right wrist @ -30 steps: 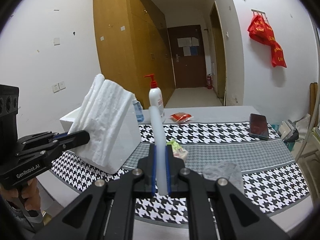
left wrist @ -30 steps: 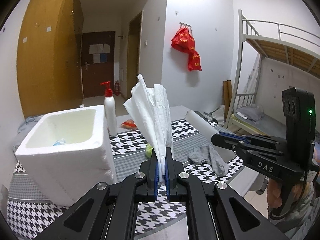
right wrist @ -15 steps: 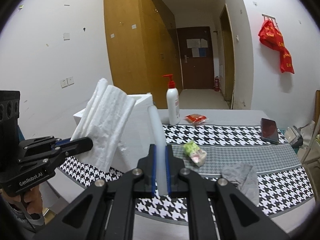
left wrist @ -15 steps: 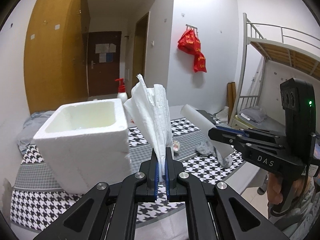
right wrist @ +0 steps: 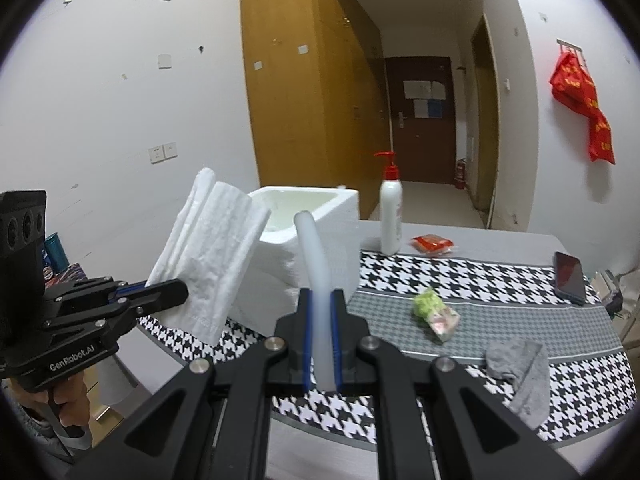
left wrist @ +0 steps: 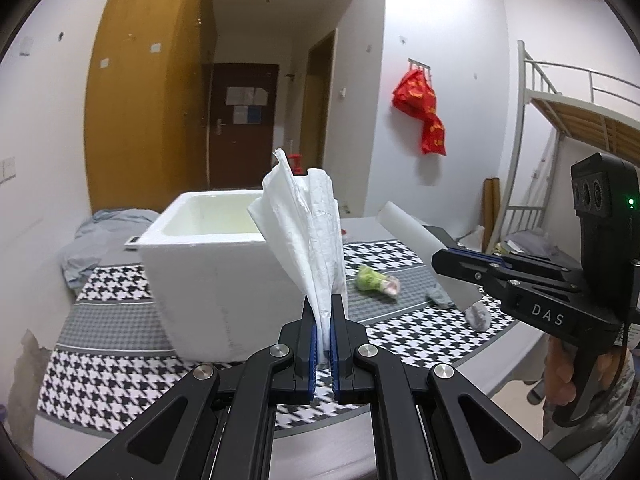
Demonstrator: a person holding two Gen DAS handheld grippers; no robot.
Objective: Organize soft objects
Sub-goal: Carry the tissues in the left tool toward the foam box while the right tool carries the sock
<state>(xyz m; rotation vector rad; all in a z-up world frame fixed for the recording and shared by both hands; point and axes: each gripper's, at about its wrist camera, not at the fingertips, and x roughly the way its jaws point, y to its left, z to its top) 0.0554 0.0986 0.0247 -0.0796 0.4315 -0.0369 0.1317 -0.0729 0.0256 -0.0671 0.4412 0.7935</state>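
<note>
Both grippers have slid sideways since a second ago, so the white foam box (left wrist: 208, 264) now sits right behind the cloth in the left wrist view, and the pump bottle (right wrist: 391, 216) is almost hidden behind it there.

The left gripper (left wrist: 324, 344) is closed tight on a folded white cloth (left wrist: 308, 232), which sticks up from its jaws. The right gripper (right wrist: 319, 344) is closed tight on a flat white foam sheet (right wrist: 314, 264), seen edge-on and bending a little at the top. Both are held up in the air near the front of the table (right wrist: 500, 280), side by side but apart.

On the checkered tablecloth, to the right of the box, lie a small green and pink bundle (right wrist: 434, 314) and a grey sock (right wrist: 520, 376). A dark phone (right wrist: 568, 276) lies far right, and a red packet (right wrist: 432, 244) is near the bottle.
</note>
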